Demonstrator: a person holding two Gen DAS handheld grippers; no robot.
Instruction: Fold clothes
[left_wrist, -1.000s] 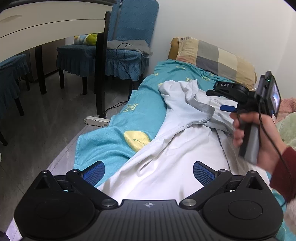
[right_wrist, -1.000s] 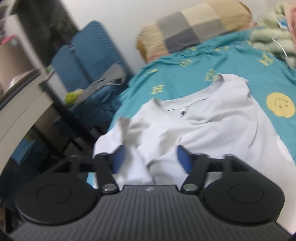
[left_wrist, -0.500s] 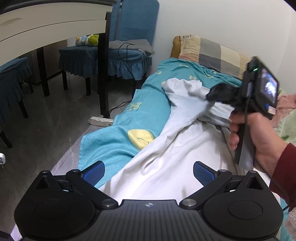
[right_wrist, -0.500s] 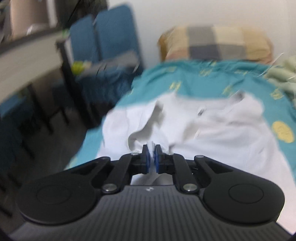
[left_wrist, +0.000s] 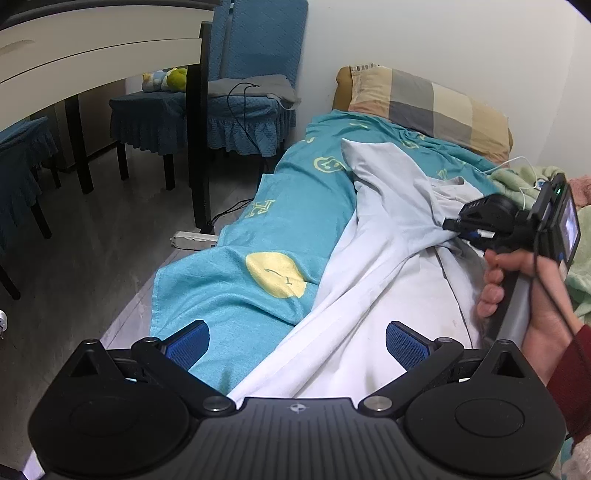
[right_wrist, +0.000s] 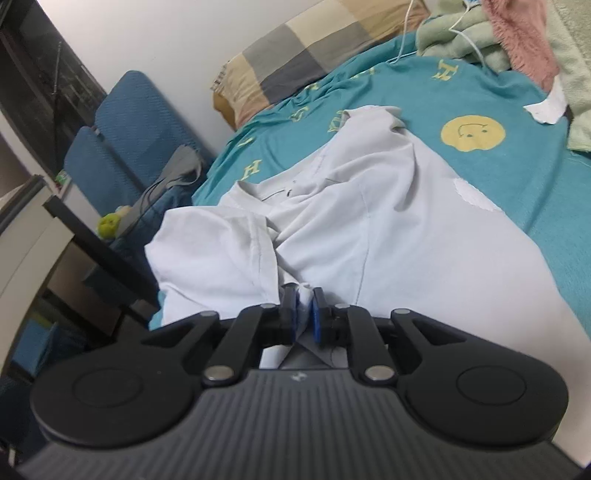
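A white shirt (left_wrist: 388, 258) lies spread on the bed's teal sheet (left_wrist: 295, 206), its collar toward the pillow. In the right wrist view the shirt (right_wrist: 388, 221) fills the middle, with one sleeve (right_wrist: 214, 254) bunched at the left. My right gripper (right_wrist: 304, 314) pinches a fold of white fabric between its blue pads, and its jaws are opening slightly. From the left wrist view this right gripper (left_wrist: 465, 230) hangs over the shirt's upper part, held by a hand (left_wrist: 517, 295). My left gripper (left_wrist: 297, 347) stands wide open above the shirt's lower edge, holding nothing.
A checked pillow (left_wrist: 424, 103) sits at the head of the bed. Green and pink blankets (right_wrist: 498, 37) with a white cable lie at the far side. Blue chairs (left_wrist: 229, 92), a table leg (left_wrist: 197, 125) and a power strip (left_wrist: 192, 240) stand on the floor to the left.
The right gripper's jaws came together on a fold of the shirt and pulled the sleeve in over the shirt's body. The left gripper stayed still and open.
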